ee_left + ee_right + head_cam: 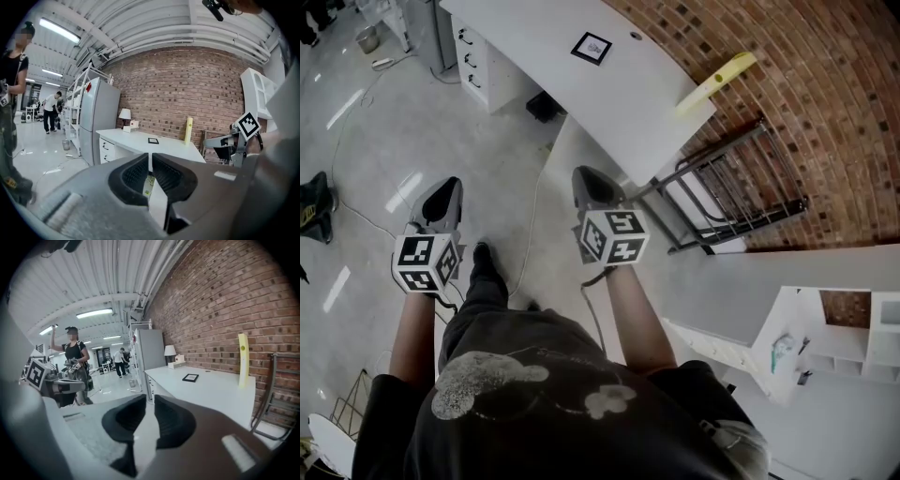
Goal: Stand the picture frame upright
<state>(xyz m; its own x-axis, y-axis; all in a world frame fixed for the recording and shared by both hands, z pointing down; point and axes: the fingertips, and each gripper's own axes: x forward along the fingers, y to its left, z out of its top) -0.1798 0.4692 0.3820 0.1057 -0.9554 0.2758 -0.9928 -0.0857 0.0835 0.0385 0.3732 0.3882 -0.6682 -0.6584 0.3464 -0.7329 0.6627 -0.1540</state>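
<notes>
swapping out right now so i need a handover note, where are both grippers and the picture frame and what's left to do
Left gripper: jaws shut, empty, held out in front of the body.
Right gripper: jaws shut, empty.
Picture frame: lying flat on the white desk, ahead of both grippers, not touched by either.
Done: nothing yet.
Left: probably step up to the desk, open the jaws, grip the frame and stand it upright.

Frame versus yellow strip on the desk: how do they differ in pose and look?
The frame lies flat; the yellow strip stands on end against the brick wall. The frame is black and nearly square; the strip is long and narrow. Both are on the white desk.
</notes>
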